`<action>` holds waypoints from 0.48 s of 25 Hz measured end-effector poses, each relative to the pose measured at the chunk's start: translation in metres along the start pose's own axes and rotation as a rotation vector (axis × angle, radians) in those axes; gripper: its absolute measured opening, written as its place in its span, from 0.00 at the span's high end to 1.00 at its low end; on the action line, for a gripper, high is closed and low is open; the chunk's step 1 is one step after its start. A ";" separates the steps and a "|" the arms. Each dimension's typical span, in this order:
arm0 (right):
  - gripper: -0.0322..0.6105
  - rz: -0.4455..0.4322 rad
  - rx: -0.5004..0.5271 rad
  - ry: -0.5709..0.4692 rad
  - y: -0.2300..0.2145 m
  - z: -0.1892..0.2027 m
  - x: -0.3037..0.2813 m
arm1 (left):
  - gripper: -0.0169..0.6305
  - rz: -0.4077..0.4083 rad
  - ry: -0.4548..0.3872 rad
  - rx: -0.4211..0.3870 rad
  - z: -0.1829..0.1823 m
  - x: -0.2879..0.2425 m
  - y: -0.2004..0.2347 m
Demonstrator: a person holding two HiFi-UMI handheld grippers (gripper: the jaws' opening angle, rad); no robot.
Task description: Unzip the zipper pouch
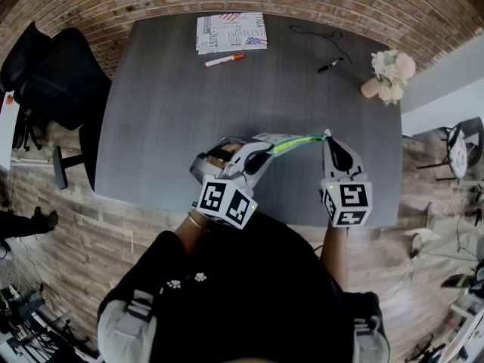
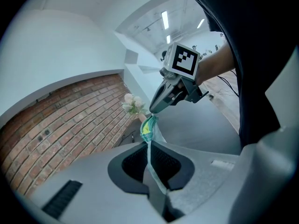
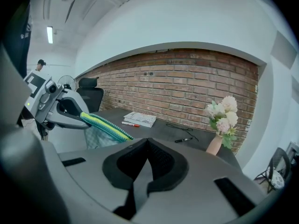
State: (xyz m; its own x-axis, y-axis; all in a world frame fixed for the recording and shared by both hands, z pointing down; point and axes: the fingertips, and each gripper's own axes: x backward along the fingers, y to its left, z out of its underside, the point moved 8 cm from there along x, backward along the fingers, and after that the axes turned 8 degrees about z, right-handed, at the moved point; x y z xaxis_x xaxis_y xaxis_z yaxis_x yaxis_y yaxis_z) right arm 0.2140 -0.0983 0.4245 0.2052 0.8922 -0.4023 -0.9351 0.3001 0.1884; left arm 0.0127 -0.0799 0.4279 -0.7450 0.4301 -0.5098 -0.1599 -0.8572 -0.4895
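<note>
A see-through zipper pouch with a green and yellow zipper band hangs stretched between both grippers above the near edge of the dark table. My left gripper is shut on the pouch's left end; in the left gripper view the thin pouch edge runs straight between the closed jaws. My right gripper is shut on the zipper's right end, and its tip pinches the bunched band there. The right gripper view shows the band running from the left gripper to my own closed jaws. The zipper pull is hidden.
At the table's far edge lie a booklet and a red marker. A black pen and a thin cable lie to the right, near a flower vase. A black office chair stands left of the table.
</note>
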 end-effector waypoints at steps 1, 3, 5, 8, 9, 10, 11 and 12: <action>0.95 0.002 0.000 0.001 -0.001 0.000 0.001 | 0.96 -0.001 0.000 0.002 0.000 0.001 0.000; 0.95 0.007 -0.003 -0.001 -0.001 0.000 0.001 | 0.96 -0.001 0.001 0.004 0.001 0.001 0.000; 0.95 0.010 -0.004 -0.005 -0.002 0.001 0.001 | 0.96 -0.001 0.001 0.002 0.000 0.002 0.000; 0.95 0.021 -0.003 -0.002 -0.005 0.002 0.002 | 0.96 0.000 0.002 -0.001 -0.001 0.002 -0.001; 0.95 0.028 -0.003 0.003 -0.006 0.003 0.003 | 0.96 -0.001 0.002 0.000 0.000 0.003 -0.001; 0.95 0.034 -0.003 0.006 -0.008 0.003 0.004 | 0.96 -0.002 0.003 0.002 0.000 0.003 -0.001; 0.95 0.036 -0.004 0.006 -0.009 0.004 0.004 | 0.96 -0.003 0.003 0.004 0.001 0.004 0.000; 0.95 0.037 -0.003 0.004 -0.009 0.004 0.004 | 0.96 -0.003 0.003 0.005 0.002 0.004 0.000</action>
State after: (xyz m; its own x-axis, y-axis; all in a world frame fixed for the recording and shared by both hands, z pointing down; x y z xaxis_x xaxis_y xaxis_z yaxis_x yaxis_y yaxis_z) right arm 0.2241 -0.0958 0.4246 0.1695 0.9011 -0.3991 -0.9429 0.2661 0.2002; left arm 0.0084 -0.0786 0.4266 -0.7423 0.4340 -0.5105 -0.1654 -0.8570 -0.4881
